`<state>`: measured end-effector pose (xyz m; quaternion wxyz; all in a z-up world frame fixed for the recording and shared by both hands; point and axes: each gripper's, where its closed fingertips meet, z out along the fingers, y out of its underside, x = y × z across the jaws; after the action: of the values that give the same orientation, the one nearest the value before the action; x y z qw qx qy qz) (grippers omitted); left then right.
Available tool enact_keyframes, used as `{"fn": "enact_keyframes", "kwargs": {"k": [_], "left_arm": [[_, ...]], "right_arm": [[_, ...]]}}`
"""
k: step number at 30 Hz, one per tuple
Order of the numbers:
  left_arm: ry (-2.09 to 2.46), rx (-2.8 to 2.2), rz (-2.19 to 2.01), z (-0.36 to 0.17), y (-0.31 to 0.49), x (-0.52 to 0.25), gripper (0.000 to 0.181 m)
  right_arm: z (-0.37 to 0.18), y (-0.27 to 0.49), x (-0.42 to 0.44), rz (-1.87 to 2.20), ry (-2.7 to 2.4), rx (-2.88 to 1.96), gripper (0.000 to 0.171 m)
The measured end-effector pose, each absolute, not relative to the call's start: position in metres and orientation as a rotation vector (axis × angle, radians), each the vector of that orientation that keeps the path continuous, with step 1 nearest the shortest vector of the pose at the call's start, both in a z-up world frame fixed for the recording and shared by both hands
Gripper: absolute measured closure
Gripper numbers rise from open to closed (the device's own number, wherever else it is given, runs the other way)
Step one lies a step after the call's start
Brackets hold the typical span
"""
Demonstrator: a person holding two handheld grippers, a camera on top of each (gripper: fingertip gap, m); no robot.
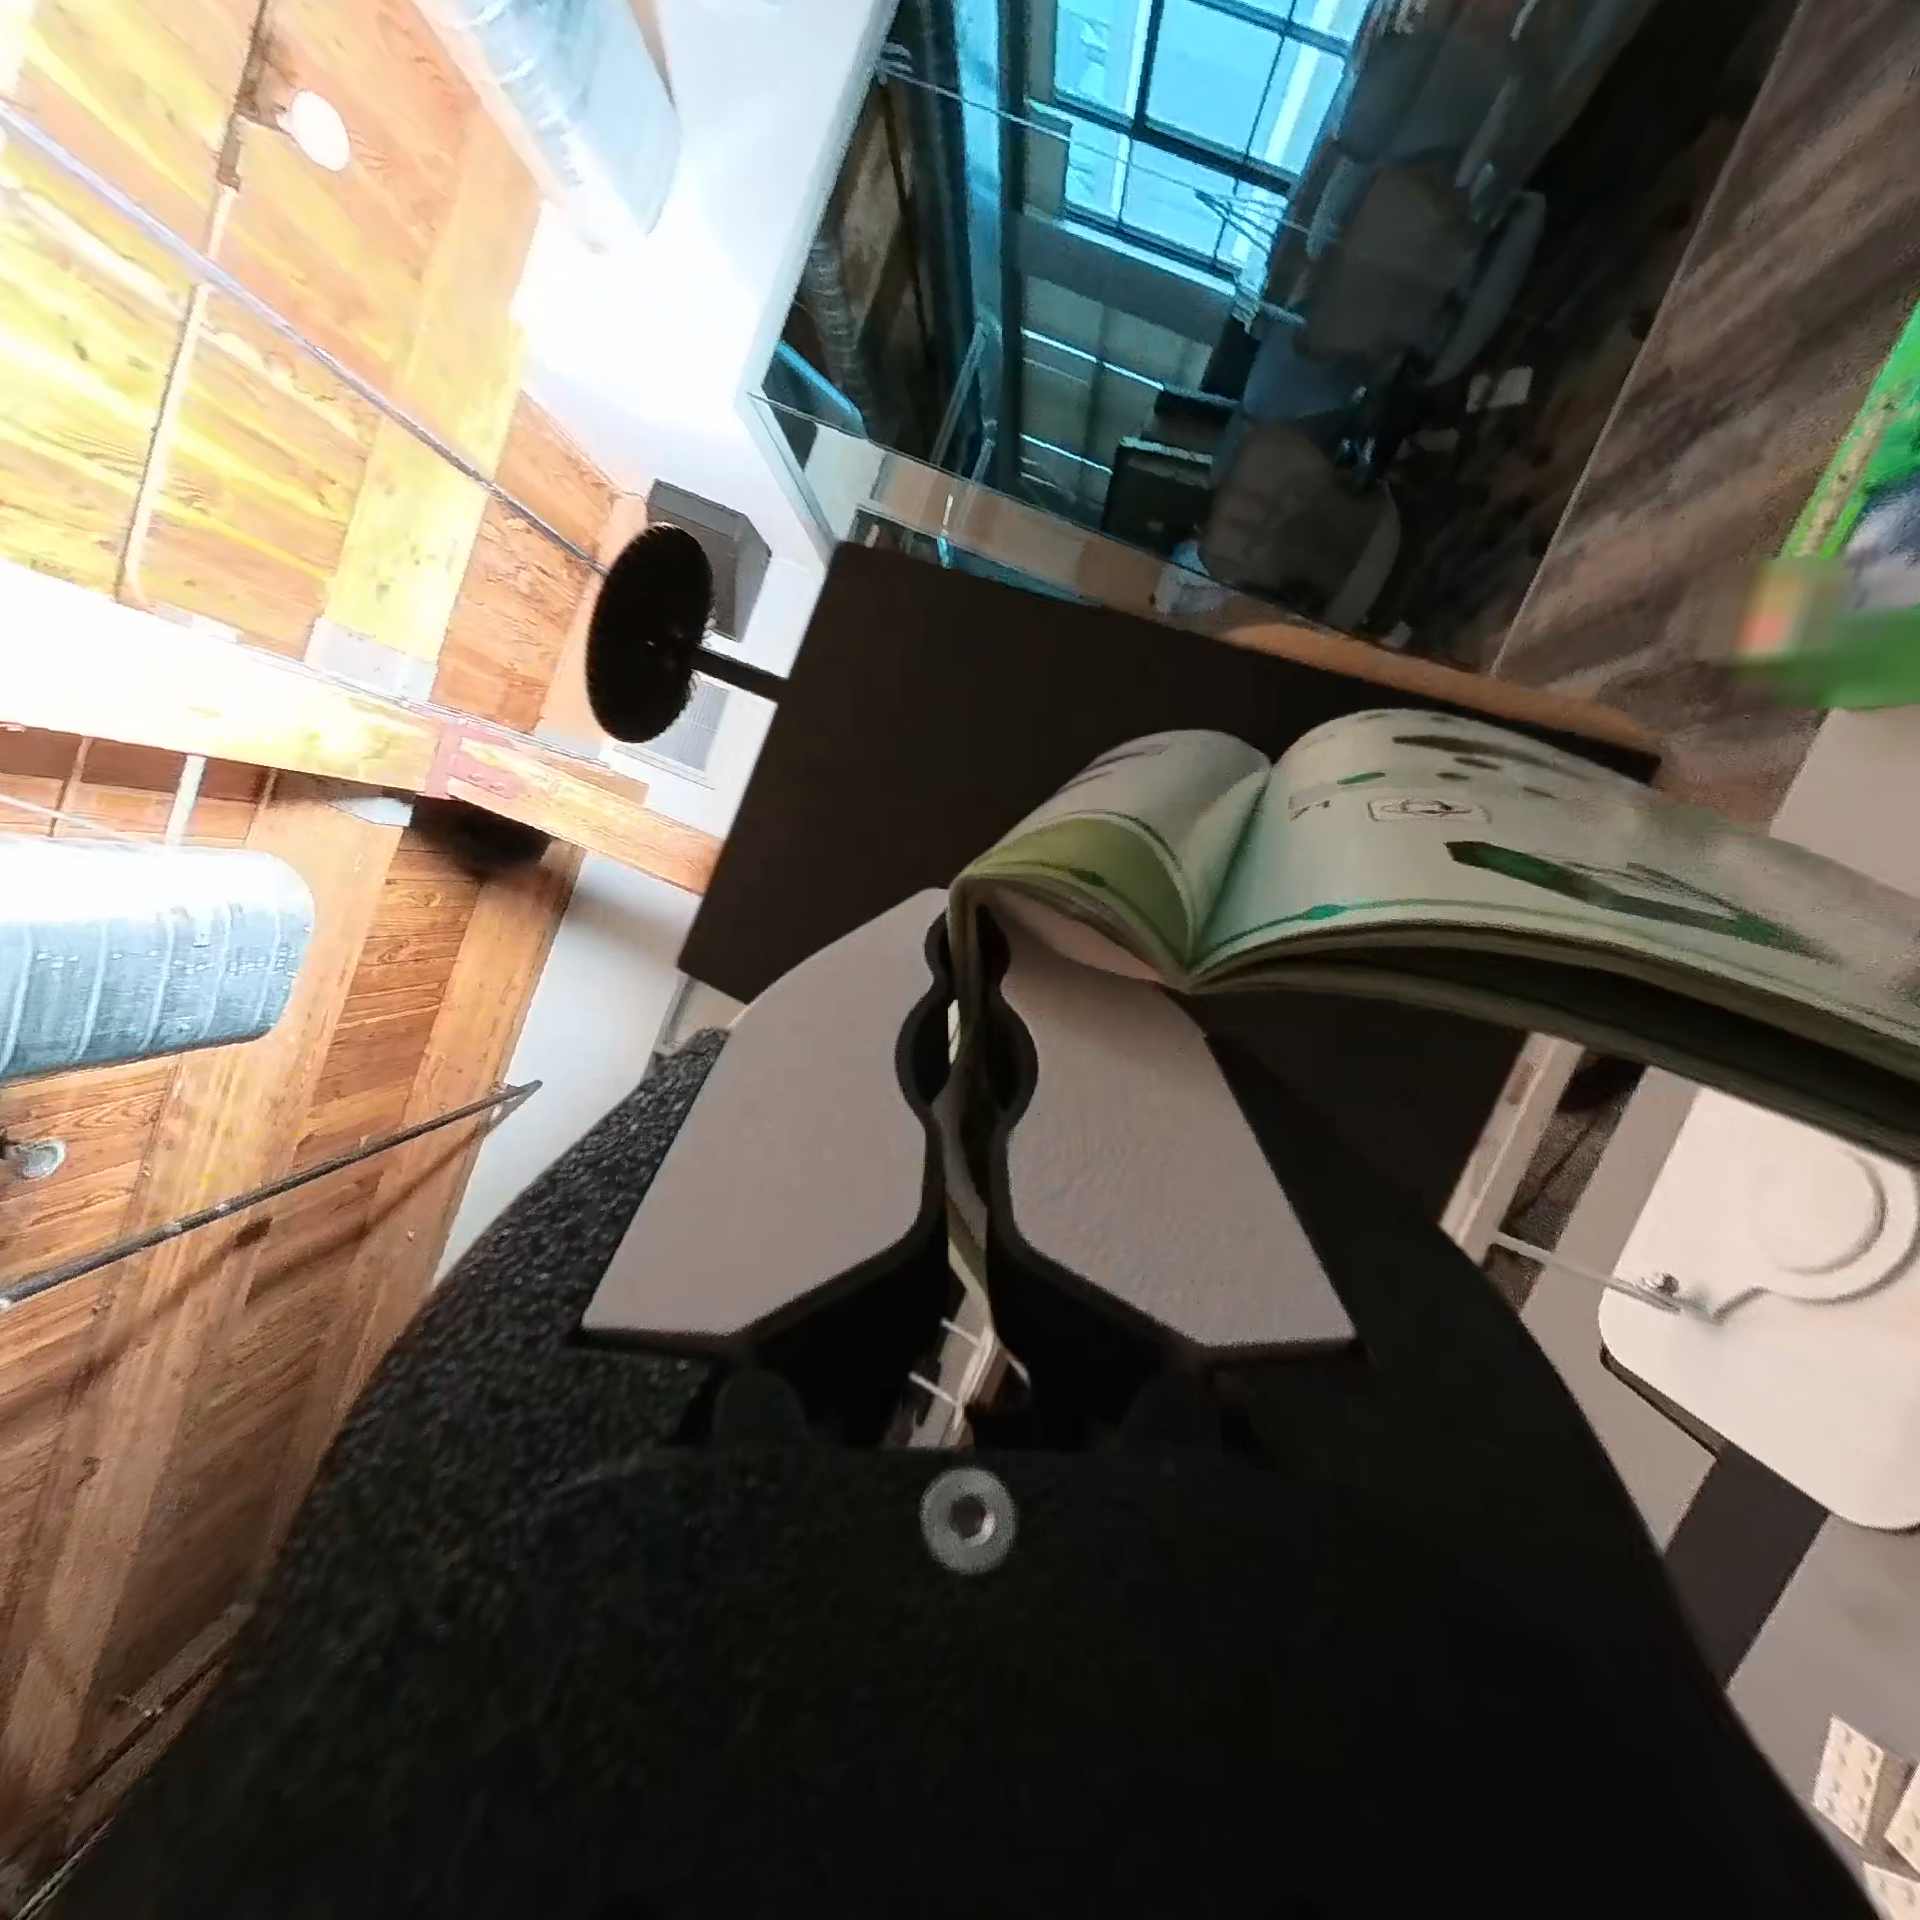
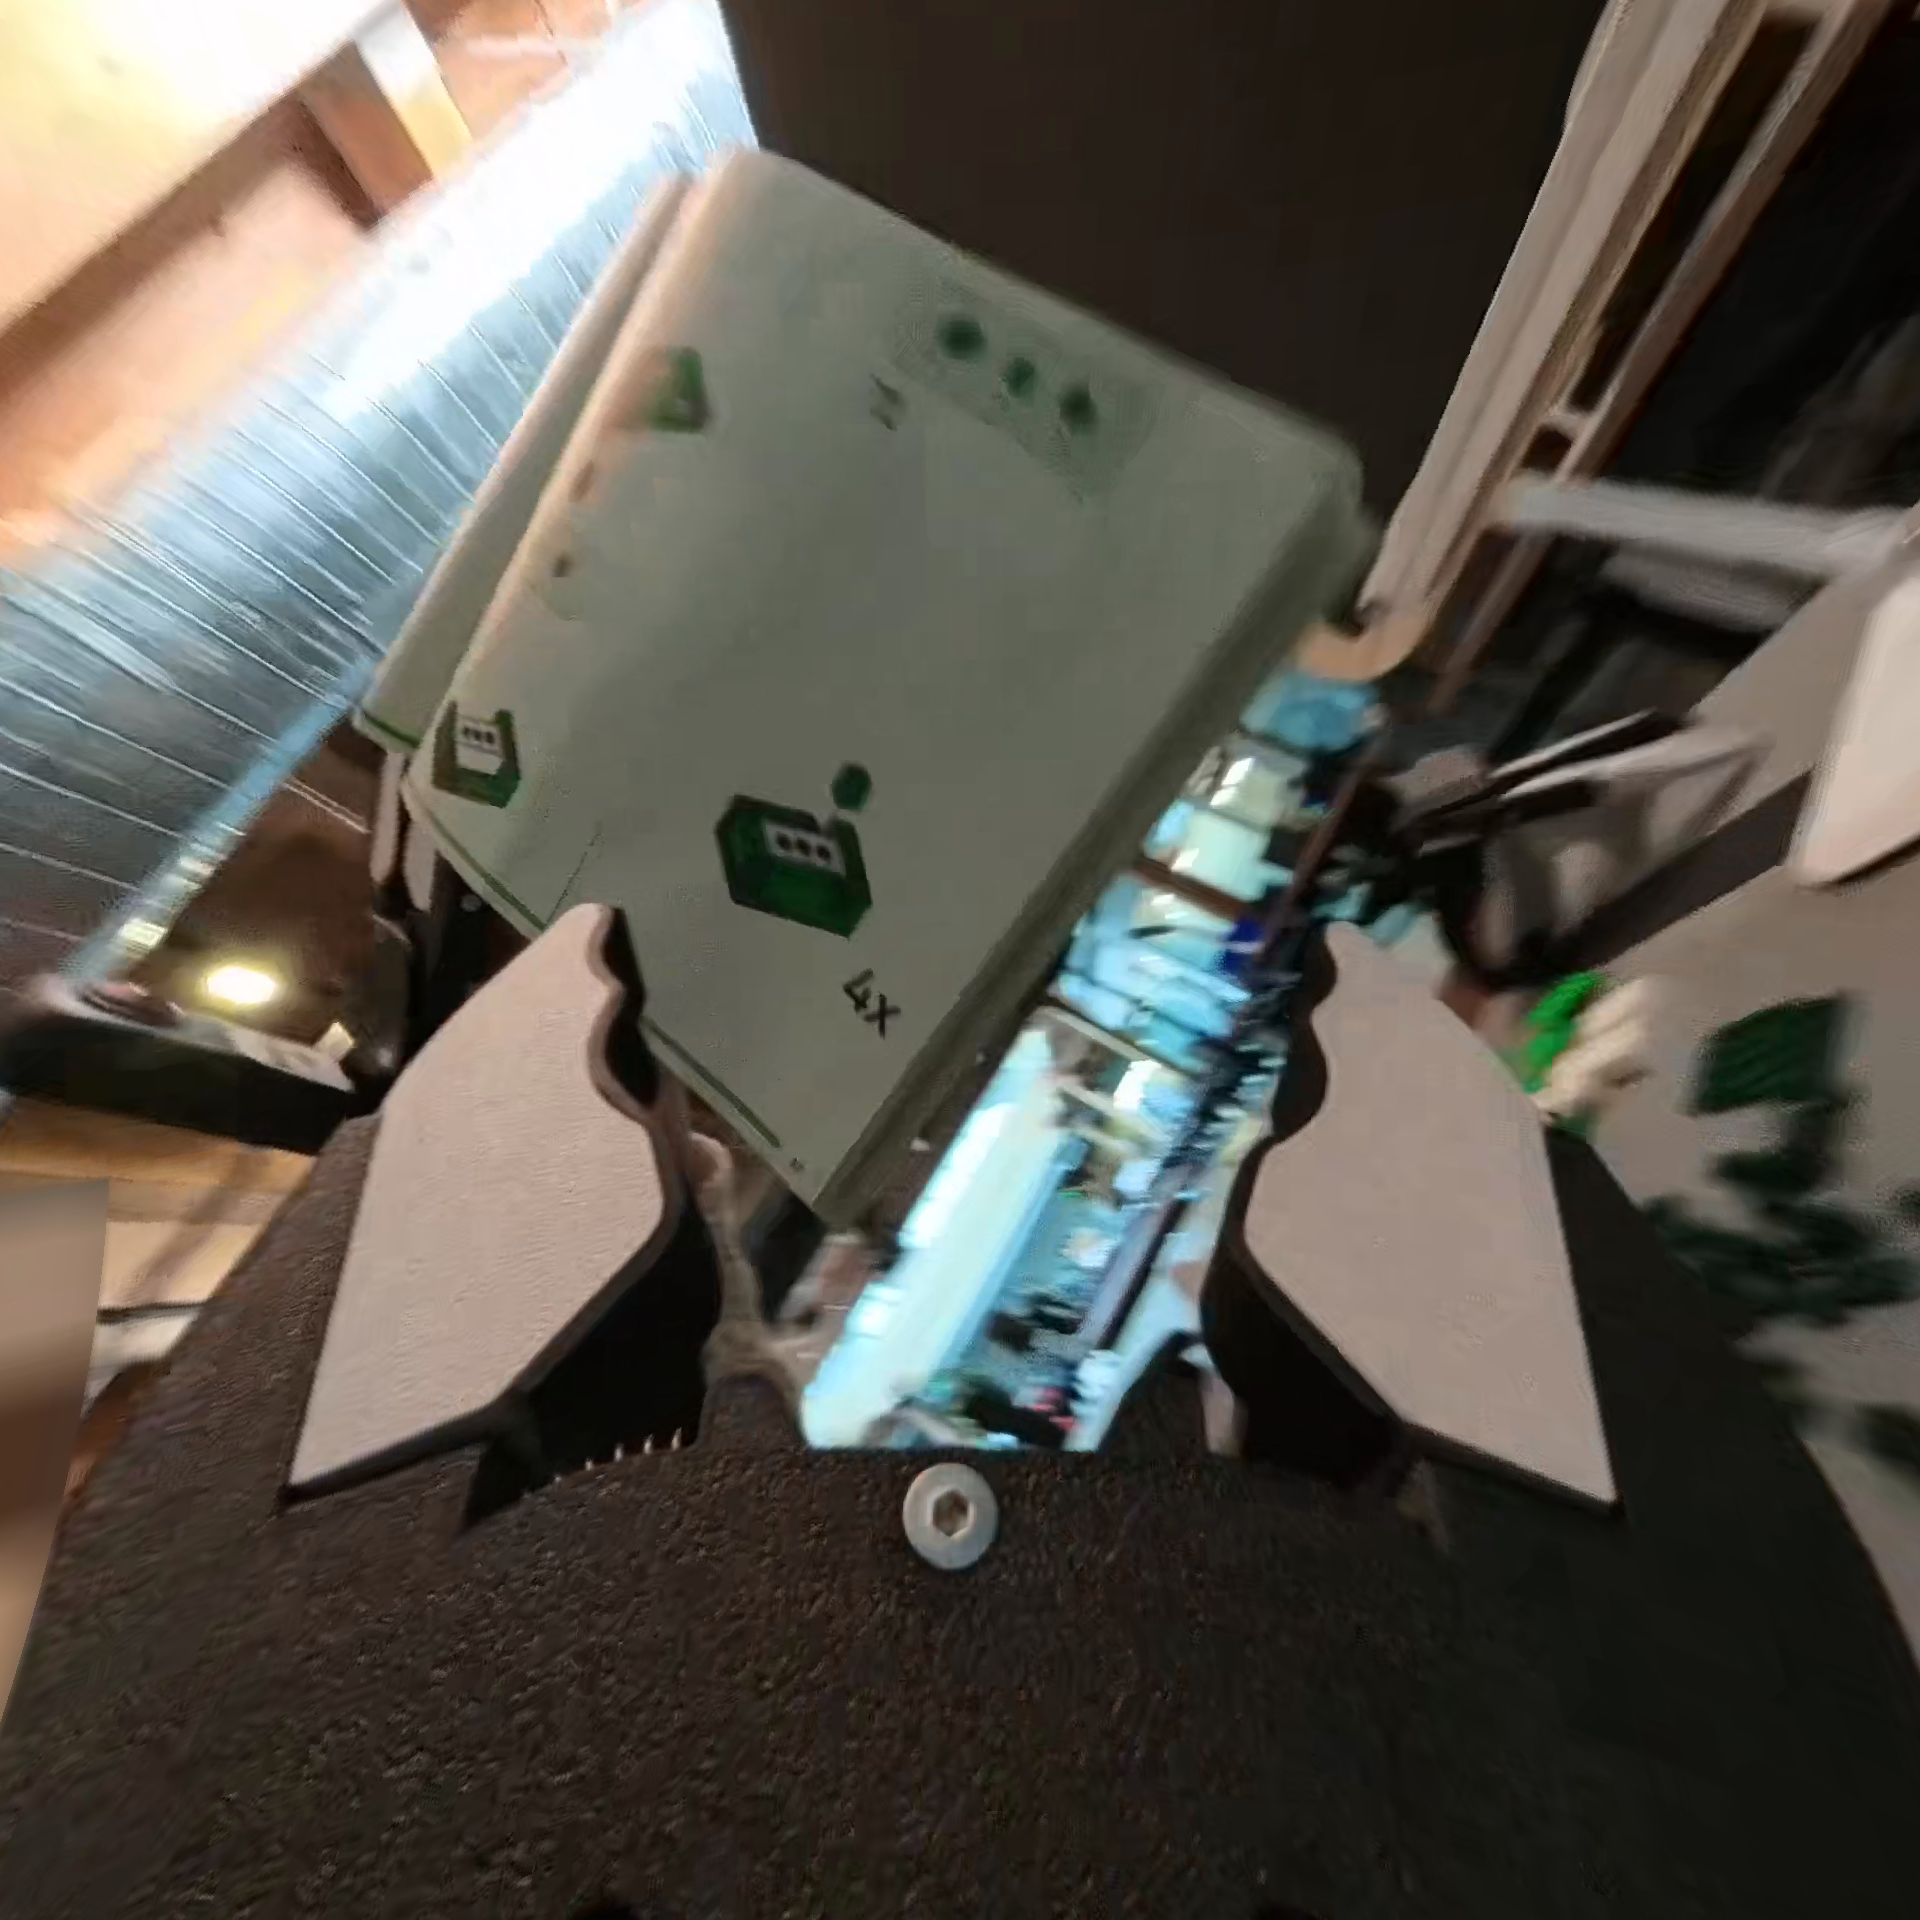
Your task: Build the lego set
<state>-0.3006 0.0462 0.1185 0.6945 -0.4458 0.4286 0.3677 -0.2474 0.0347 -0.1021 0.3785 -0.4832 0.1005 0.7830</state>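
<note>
Wooden ceiling; silver duct; tall windows.

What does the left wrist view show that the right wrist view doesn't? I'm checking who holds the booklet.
Only the left wrist view shows the left gripper shut on the instruction booklet, clamping its pages. Only the right wrist view shows the right gripper open, with blurred green bricks to its right. Both show the open booklet held up in the air.
</note>
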Motion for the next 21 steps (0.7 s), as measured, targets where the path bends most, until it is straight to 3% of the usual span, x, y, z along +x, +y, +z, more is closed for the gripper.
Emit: {"fn": "enact_keyframes", "kwargs": {"k": [3,6,8,12,19,21], "left_arm": [[0.930,-0.967,0.809,0.135,0.028,-0.298,0.181],[0.911,-0.955,0.792,0.140,0.013,-0.297,0.181],[0.910,-0.950,0.793,0.138,0.005,-0.300,0.181],[0.866,-0.954,0.821,0.125,-0.012,-0.321,0.181],[0.689,-0.936,0.894,0.066,-0.038,-0.366,0.177],[0.673,-0.963,0.864,0.038,-0.041,-0.366,0.154]], "right_arm": [[-0.083,0.020,-0.261,2.320,0.378,-1.018,0.045],[-0.053,0.010,-0.241,2.618,0.460,-0.581,0.059],[-0.035,0.004,-0.229,2.651,0.377,-0.450,0.086],[-0.005,0.000,-0.208,2.563,0.186,-0.470,0.170],[0.065,-0.005,-0.201,2.126,-0.398,-1.020,0.171],[0.096,-0.004,-0.209,1.964,-0.594,-1.189,0.170]]}}
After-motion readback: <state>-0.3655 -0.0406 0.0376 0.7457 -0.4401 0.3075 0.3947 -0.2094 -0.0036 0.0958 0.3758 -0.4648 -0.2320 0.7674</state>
